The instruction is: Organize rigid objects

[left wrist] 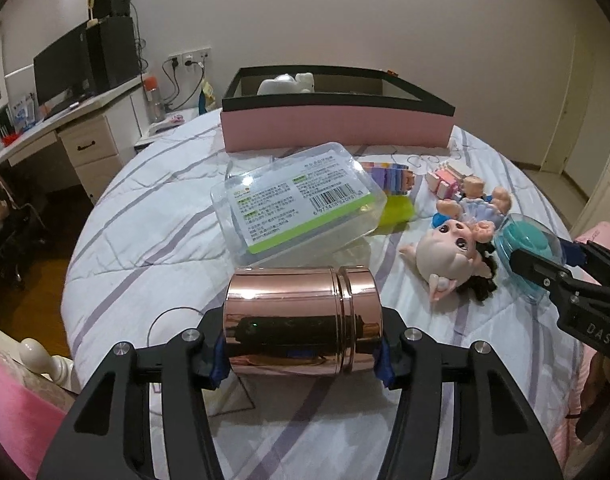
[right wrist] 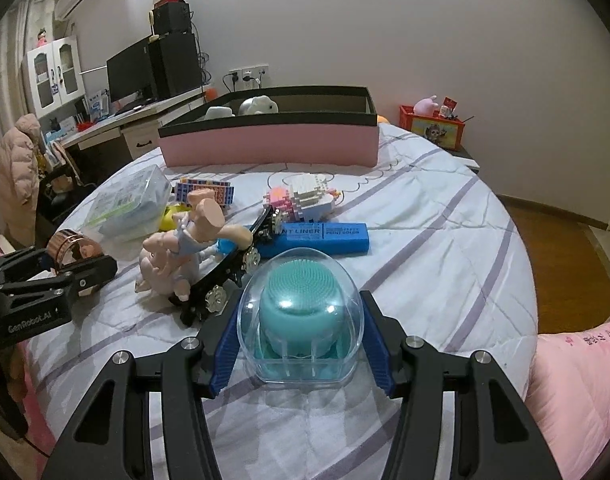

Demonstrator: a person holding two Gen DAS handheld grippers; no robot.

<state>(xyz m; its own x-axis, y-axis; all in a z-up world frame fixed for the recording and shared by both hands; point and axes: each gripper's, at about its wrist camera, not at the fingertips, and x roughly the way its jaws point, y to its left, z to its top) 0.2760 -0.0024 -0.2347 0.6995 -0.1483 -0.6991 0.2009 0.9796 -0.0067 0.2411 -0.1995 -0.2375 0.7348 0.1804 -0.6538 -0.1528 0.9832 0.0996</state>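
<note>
Rose-gold metal canister (left wrist: 301, 316): mirror finish, ribbed lid at one end, lying crosswise near the front of the bed (left wrist: 153, 224), on the near side of the pink storage box (left wrist: 337, 130). Left gripper (left wrist: 301, 354) has its blue pads against both canister ends, clamped on it. Right gripper (right wrist: 301, 354) is closed on a clear dome case with a teal silicone brush (right wrist: 301, 316) inside, also well short of the box.

Left wrist view only: barcode label on the clear plastic box (left wrist: 297, 204); big-eyed doll's face (left wrist: 449, 256). Right wrist view only: blue "LINER" pen box (right wrist: 325, 236), black hair clip (right wrist: 233, 268), red bin (right wrist: 437, 132) beyond the box.

Bed has white quilt with lilac stripes. Bench (right wrist: 145, 120) with monitor stands behind the box, by the wall.
</note>
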